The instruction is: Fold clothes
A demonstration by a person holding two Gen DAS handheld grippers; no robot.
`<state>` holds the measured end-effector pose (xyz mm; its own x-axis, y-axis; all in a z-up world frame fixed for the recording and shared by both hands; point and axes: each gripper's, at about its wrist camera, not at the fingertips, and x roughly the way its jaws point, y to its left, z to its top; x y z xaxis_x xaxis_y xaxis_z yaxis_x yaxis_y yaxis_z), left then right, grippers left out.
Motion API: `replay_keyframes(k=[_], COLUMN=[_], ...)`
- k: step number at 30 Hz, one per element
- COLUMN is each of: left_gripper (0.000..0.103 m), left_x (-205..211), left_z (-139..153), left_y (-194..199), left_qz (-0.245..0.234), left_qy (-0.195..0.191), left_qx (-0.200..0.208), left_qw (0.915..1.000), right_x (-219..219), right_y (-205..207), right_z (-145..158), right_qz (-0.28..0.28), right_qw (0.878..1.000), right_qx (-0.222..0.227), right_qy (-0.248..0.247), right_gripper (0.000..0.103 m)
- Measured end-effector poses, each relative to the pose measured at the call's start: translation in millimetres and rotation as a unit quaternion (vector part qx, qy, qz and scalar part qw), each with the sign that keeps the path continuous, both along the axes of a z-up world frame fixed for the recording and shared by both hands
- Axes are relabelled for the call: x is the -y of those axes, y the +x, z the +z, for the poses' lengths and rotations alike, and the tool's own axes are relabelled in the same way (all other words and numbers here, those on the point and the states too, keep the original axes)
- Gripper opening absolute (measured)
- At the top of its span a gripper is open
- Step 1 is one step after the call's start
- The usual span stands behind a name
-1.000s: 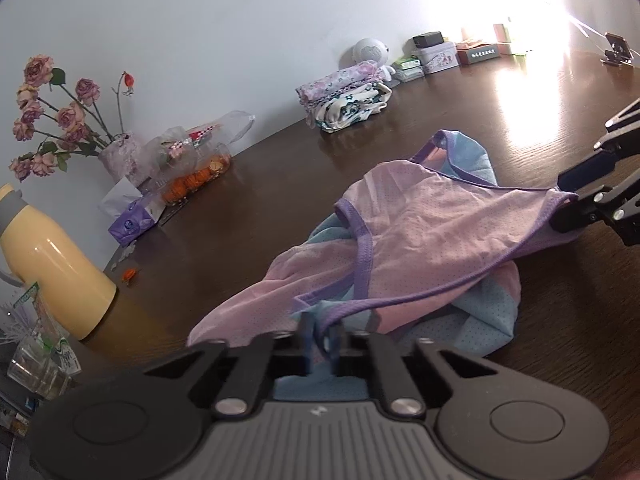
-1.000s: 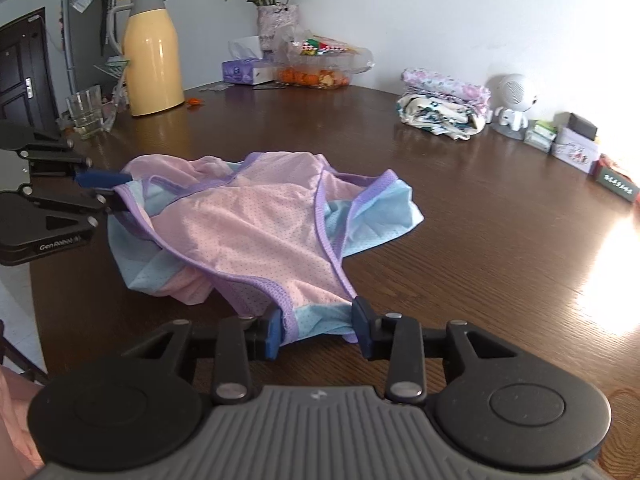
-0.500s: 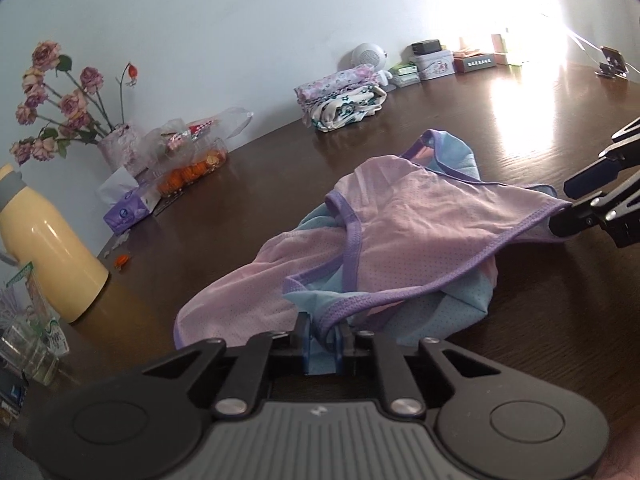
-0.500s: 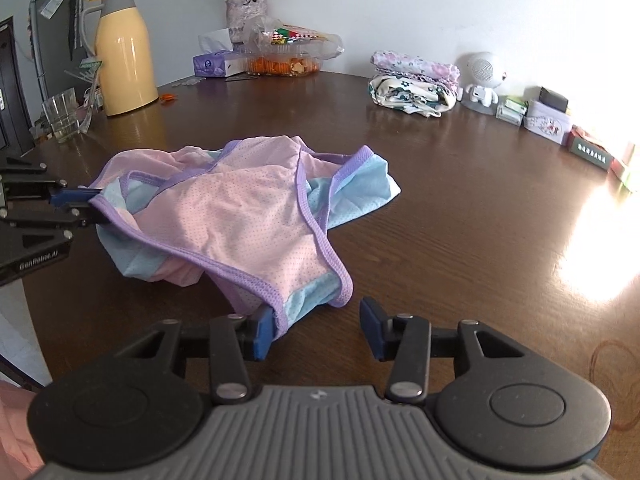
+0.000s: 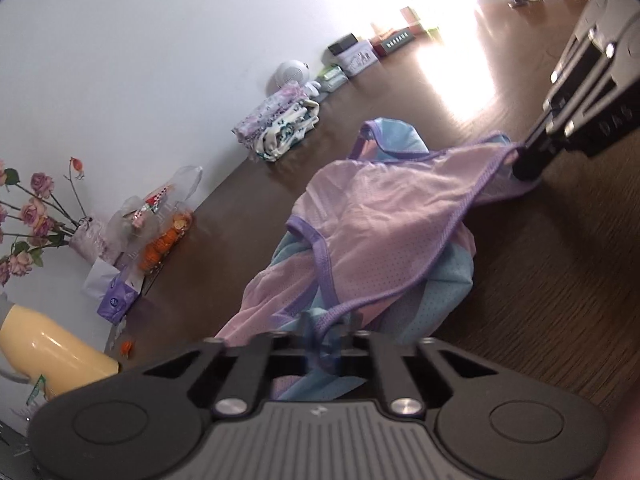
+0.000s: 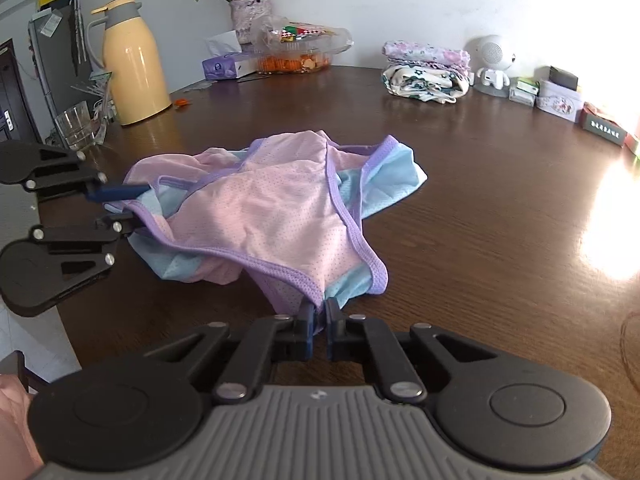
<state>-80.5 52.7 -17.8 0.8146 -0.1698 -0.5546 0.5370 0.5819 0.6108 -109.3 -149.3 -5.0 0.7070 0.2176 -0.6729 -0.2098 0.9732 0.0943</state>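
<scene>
Gripping opposite ends of the pink-and-blue underwear [image 6: 276, 216] on the brown surface [image 6: 480, 208], left gripper [image 5: 326, 344] and right gripper [image 6: 319, 320] jaws have just clenched on its purple trim; next, lift and spread flat.

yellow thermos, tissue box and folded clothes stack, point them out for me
yellow thermos [image 6: 134, 68], right wrist view, on its body
tissue box [image 6: 226, 67], right wrist view, on its purple front face
folded clothes stack [image 6: 426, 72], right wrist view, on its middle

Daylight glare blows out the table [image 6: 520, 184] at right; fisheye-curved edges, left view motion-blurred.
</scene>
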Motion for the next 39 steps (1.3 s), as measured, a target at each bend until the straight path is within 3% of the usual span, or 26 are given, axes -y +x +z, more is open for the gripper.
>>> replay_keyframes(k=[3,5,10,15,19,22,26,32,37,39], left_gripper=[0.002,0.002,0.003,0.003,0.003,0.003,0.003,0.003,0.003,0.005], left_x=[0.2,1.9,0.3,-18.0,-32.3,-39.7,-44.1,-47.5,-47.8,-45.9], left_z=[1.3,7.5,25.9,28.7,27.3,26.7,25.7,26.7,25.2,24.4], left_y=[5.9,13.5,33.1,45.6,46.4,45.5,43.2,39.4,39.8,40.0], left_qz=[0.026,0.054,0.108,0.166,0.192,0.196,0.194,0.185,0.183,0.182], left_qy=[-0.023,-0.068,-0.203,-0.267,-0.293,-0.31,-0.324,-0.324,-0.318,-0.31], left_qx=[-0.006,-0.02,-0.072,-0.098,-0.109,-0.117,-0.125,-0.123,-0.123,-0.123], left_qw=[0.9994,0.996,0.9704,0.9442,0.9303,0.9227,0.9173,0.9195,0.9222,0.9251], right_x=[10.0,16.4,8.5,2.3,0.5,-1.3,-3.3,-5.0,-7.1,-5.7], right_y=[14.4,31.4,76.0,82.0,57.7,42.8,35.3,45.6,49.3,47.8], right_z=[8.4,19.0,45.5,24.7,12.8,9.1,6.9,3.1,-0.1,1.6], right_qz=[-0.015,-0.026,-0.017,0.004,-0.006,-0.013,-0.027,-0.048,-0.045,-0.043], right_qw=[1.0,0.999,0.995,0.999,1.0,1.0,1.0,0.999,0.999,0.999], right_qx=[0.018,0.039,0.097,0.047,0.026,0.019,0.014,0.01,-0.003,-0.003], right_qy=[-0.01,-0.016,-0.022,-0.002,0.002,-0.002,-0.003,-0.016,-0.019,-0.018], right_gripper=[0.004,0.004,0.004,0.005,0.018,0.022,0.022,0.022,0.004,0.002])
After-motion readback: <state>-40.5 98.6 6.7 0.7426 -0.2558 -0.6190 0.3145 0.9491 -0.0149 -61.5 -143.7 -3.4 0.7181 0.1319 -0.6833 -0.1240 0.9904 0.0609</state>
